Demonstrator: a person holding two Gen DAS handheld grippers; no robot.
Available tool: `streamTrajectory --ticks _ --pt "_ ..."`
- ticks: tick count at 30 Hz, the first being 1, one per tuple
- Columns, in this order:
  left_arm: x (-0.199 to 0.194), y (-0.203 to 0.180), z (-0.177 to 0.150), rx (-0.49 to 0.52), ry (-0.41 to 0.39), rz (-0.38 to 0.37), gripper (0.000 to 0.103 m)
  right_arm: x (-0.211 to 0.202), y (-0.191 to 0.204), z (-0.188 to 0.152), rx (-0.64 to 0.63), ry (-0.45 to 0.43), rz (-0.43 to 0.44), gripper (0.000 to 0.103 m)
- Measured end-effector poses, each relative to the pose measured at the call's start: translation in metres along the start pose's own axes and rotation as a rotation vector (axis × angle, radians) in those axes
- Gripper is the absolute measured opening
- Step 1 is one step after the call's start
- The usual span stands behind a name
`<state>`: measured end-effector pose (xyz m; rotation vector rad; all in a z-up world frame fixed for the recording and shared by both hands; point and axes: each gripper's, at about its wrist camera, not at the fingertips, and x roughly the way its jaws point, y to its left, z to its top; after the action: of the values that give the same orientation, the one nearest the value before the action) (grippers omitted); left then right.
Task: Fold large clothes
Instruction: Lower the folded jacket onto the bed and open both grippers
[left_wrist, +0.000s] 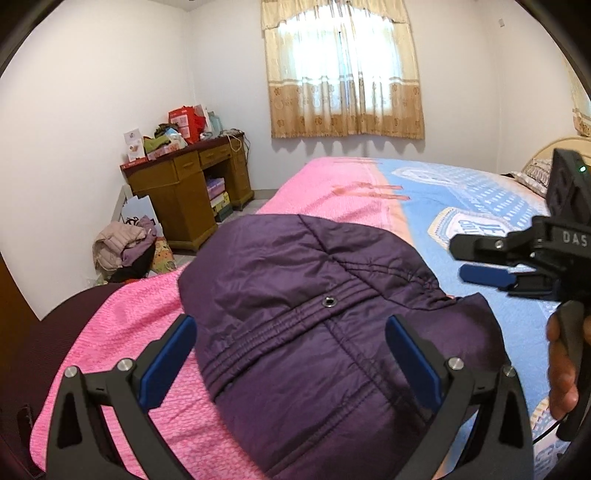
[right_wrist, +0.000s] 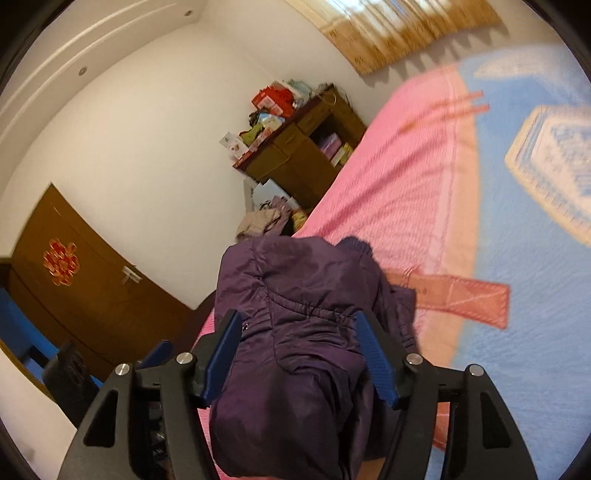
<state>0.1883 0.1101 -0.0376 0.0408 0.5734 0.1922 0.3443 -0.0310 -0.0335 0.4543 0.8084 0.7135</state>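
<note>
A dark purple padded jacket (left_wrist: 325, 317) lies bunched on the near end of the bed, on the pink part of the cover (left_wrist: 325, 195). My left gripper (left_wrist: 291, 354) is open, its blue pads on either side of the jacket just above it. My right gripper (left_wrist: 480, 258) shows at the right edge of the left wrist view, over the blue part of the cover, to the right of the jacket. In the right wrist view the right gripper (right_wrist: 299, 350) is open with the jacket (right_wrist: 295, 332) bulging between its pads. A pink strap (right_wrist: 461, 295) sticks out from the jacket.
The bed cover is pink on the left and blue (left_wrist: 480, 199) on the right. A wooden desk (left_wrist: 188, 188) piled with boxes stands at the far wall. A heap of clothes (left_wrist: 125, 247) lies on the floor beside it. A brown door (right_wrist: 74, 273) is at left.
</note>
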Motion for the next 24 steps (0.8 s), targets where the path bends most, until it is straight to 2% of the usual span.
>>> streamTrajectory --ticks 6,13,18,24 --pt "-0.027 0.008 -0.004 0.000 -0.026 0.015 0.103 -0.039 0.029 -0.020 -0.095 -0.079 -0.121 0.070" --pt "-0.059 0.020 -0.012 -0.017 -0.047 0.027 0.103 -0.065 0.062 -0.047 -0.184 -0.110 -0.214 0.072" --pt "-0.074 0.026 -0.015 -0.038 -0.074 0.023 0.103 -0.083 0.086 -0.058 -0.248 -0.152 -0.248 0.074" --pt "-0.081 0.029 -0.015 -0.051 -0.092 0.013 0.103 -0.092 0.105 -0.065 -0.296 -0.161 -0.260 0.075"
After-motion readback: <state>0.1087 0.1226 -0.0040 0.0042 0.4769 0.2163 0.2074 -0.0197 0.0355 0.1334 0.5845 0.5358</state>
